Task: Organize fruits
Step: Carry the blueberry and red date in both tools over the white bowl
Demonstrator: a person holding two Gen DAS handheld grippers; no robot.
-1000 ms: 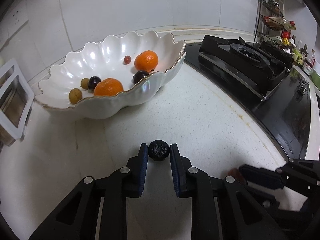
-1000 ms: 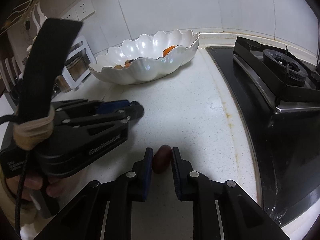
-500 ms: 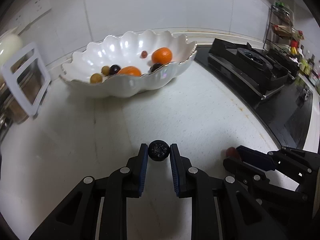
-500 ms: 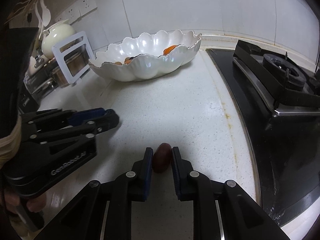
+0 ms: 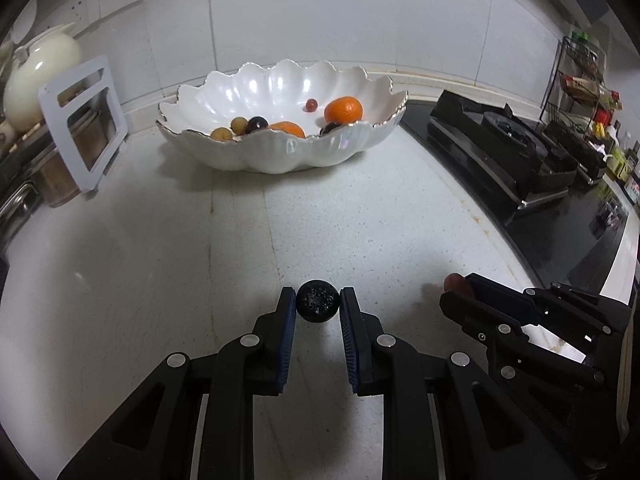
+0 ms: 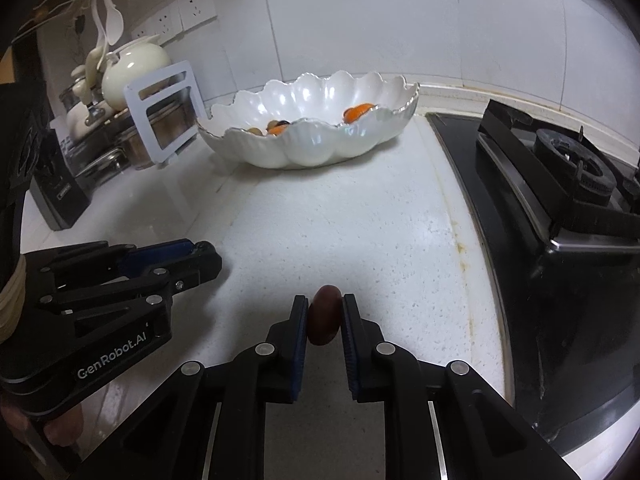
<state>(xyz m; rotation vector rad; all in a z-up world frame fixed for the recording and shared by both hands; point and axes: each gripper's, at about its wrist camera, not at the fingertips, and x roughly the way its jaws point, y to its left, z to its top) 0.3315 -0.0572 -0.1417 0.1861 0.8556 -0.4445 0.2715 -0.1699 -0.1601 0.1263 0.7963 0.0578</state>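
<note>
Two grippers, each loaded, both well short of the bowl. Left to right: left gripper (image 5: 318, 307) has its pads clamped on a small dark round fruit (image 5: 317, 306), held at the fingertips above the counter (image 5: 200, 260); no long axis, roughly a ball, so orientation does not matter for release. Right gripper (image 6: 325, 316) sits just right of it, side by side, pads closed on a dark red oval fruit (image 6: 325, 315) whose long axis runs along the fingers, tip poking out past them. Scalloped white bowl (image 5: 280, 152) lies far, straight ahead of the left gripper and slightly left of the right one, already holding two oranges (image 5: 343, 109) and several small dark and tan fruits. Key relation: bowl is forward and far from both, the near rim facing them; left gripper looks a bit nearer in line with the middle, right gripper lines up more with the bowl's right end near the stove (image 6: 560, 184). Next move likely needs lift over the rim, then release.
</note>
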